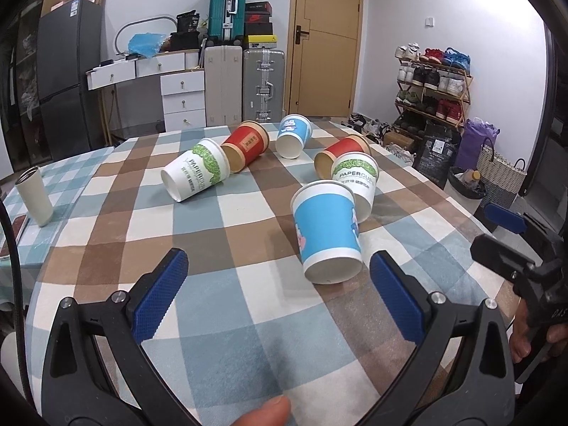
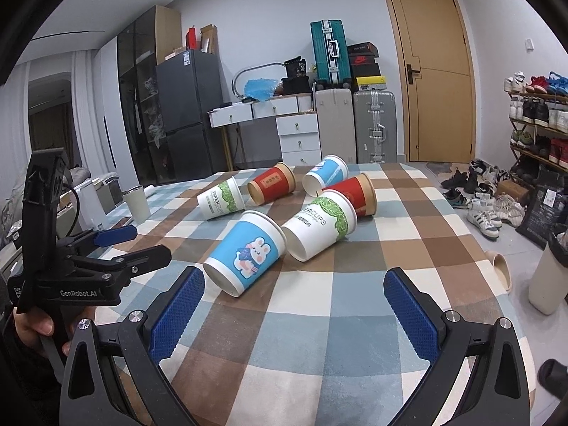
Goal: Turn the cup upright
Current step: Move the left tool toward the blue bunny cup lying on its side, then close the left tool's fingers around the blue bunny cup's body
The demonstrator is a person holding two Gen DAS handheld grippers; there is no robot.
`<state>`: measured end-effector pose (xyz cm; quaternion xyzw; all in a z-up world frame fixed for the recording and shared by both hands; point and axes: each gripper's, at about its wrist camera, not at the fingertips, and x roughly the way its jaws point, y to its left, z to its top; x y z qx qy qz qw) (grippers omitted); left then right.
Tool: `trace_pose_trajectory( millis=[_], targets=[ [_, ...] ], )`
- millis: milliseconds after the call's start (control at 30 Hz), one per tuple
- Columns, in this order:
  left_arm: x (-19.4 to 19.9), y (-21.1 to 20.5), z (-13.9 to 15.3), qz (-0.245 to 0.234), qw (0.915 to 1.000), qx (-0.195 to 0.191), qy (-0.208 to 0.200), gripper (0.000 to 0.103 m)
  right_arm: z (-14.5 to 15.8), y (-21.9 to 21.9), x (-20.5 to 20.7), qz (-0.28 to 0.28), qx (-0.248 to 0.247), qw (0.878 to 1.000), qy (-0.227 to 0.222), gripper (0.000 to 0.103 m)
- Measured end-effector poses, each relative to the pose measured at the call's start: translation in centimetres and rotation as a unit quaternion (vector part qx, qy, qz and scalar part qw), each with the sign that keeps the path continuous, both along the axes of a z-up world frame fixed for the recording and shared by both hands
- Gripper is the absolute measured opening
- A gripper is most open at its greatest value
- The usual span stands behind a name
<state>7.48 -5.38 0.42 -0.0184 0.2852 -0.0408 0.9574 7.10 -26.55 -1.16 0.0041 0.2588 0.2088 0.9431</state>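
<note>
left gripper (image 1: 278,300) hovers low over the counter (image 1: 227,326), jaws wide apart & empty, prob lined up for the nearest cup. blue cup (image 1: 326,234) lies on its side just ahead, base toward the cams, mouth away, beside a green-print cup (image 1: 356,181). four more cups lie tipped behind. right gripper (image 2: 294,314) also spread wide, holding nothing, blue cup near its left finger.

Cups (image 1: 328,234) on table (image 1: 220,337), tumbler (image 1: 33,195) left.

Even indoor light, ceiling lamp glare, fisheye-warped dark edges.
</note>
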Motion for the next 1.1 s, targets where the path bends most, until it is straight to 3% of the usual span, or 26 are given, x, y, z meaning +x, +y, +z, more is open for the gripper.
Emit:
trace_pose_trajectory(
  millis=[333,467,600,1100],
  targets=[
    [5.2,-1.9,-0.9,-0.011,0.9994,-0.002,0.033,0.102,-0.4,-0.6,0.7,-0.015,-0.003,1.000,0.012,0.103],
    [7.6,-3.1,-1.5,-0.013,0.9983,0.016,0.055,0.102,-0.5,-0.8,0.8,-0.017,-0.004,1.000,0.014,0.103],
    [9.5,-3.4,-2.3,-0.012,0.9971,0.001,0.076,0.102,-0.7,-1.2,1.0,-0.023,-0.002,1.000,0.018,0.103],
    [13.3,-3.8,-4.2,-0.002,0.9915,0.000,0.130,0.102,-1.1,-1.4,1.4,-0.020,0.003,0.999,0.026,0.103]
  ],
)
